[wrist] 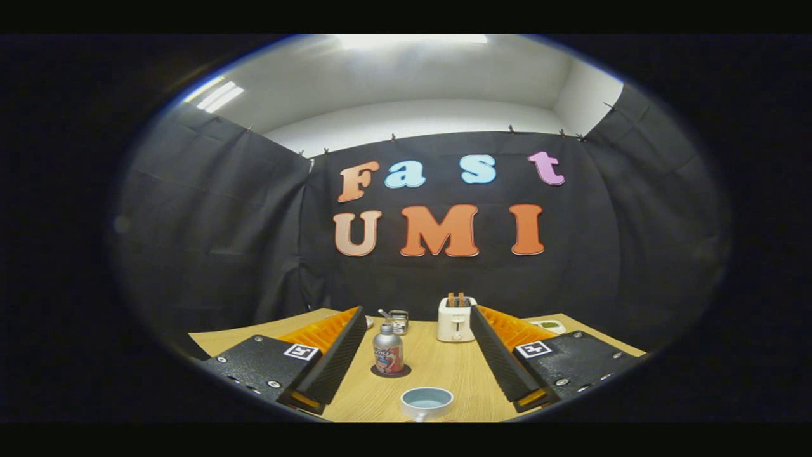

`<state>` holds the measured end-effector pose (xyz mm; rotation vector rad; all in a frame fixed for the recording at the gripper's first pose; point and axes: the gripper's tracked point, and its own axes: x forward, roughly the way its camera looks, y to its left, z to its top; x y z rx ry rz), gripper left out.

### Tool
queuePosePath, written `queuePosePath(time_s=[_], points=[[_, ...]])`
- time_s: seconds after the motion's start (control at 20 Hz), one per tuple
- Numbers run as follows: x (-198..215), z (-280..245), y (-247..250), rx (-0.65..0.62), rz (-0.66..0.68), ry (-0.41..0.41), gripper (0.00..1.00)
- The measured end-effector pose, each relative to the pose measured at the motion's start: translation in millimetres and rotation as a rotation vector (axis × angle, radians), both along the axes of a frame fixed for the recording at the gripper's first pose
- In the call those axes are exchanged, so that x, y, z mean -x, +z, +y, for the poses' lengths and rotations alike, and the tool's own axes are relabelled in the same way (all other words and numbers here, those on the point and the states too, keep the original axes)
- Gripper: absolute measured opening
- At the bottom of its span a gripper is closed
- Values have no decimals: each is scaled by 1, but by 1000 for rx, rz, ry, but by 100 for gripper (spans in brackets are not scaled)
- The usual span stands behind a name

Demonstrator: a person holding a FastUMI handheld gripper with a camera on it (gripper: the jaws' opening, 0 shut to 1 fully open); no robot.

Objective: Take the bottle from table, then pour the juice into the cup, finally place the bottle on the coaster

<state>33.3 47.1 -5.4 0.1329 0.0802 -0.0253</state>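
Note:
A small silver bottle (pixel 387 350) with a red label stands upright on a dark round coaster (pixel 391 371) on the wooden table (pixel 444 374). It sits between my fingers, closer to the left one and apart from both. A light blue cup (pixel 427 402) with a white rim stands nearer to me, just right of the bottle. My gripper (pixel 415 355) is open wide, with nothing held.
A white toaster (pixel 456 319) with toast in its slots stands at the back of the table beyond the fingers. A small glass jar (pixel 398 321) with a spoon sits behind the bottle. A pale object (pixel 550 326) lies at the far right, partly hidden by the right finger.

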Motion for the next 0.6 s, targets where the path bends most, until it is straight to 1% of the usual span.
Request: queuePosePath(time_s=[0.15, 0.35, 0.6], points=[[0, -1, -5, -12, 18, -5, 97], [-3, 4, -5, -43, 19, 9, 97], [-8, 11, -3, -43, 16, 20, 97]])
